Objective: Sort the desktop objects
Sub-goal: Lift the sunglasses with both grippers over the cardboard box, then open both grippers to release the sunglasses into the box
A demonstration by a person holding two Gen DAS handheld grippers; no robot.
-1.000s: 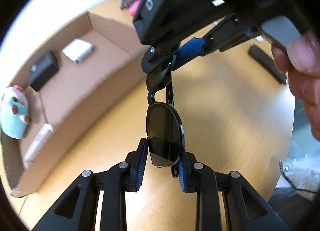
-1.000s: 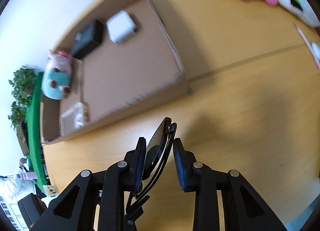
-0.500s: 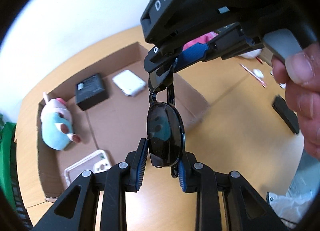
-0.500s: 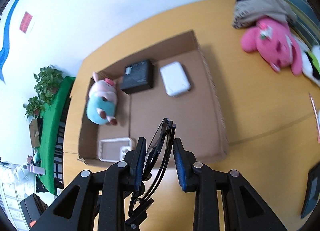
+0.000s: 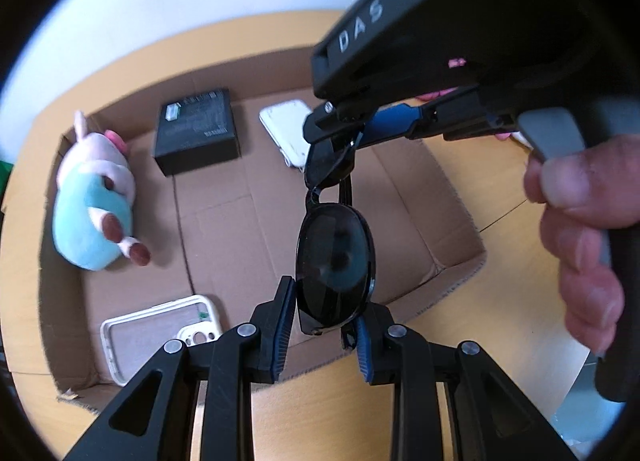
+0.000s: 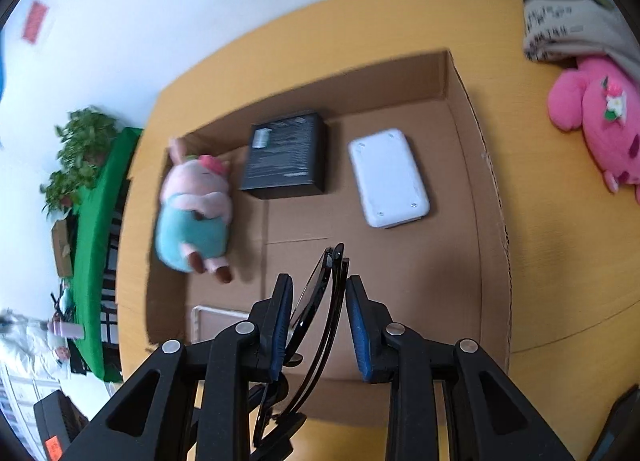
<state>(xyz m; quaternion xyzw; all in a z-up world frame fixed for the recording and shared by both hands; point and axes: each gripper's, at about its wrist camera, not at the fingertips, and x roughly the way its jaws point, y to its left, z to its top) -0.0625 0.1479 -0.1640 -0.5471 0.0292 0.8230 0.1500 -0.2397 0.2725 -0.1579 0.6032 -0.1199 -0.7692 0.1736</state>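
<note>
Sunglasses (image 5: 335,257) held by two grippers above an open box (image 5: 456,261).

Left view: left gripper (image 5: 324,325) nips one lens edge narrowly; right gripper (image 5: 340,133) clamps the other end. Right view: the folded black frame stands on edge, touching the left pad; grip on the right pad unclear.

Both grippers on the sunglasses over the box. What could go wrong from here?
1. The sunglasses are held at each end by the left gripper and right gripper; if the hands drift apart, the frame could bend.
2. Released here, they may land lens-down on the cardboard box floor and scratch.
3. The phone case lies nearby; a drop could land on it.
</note>
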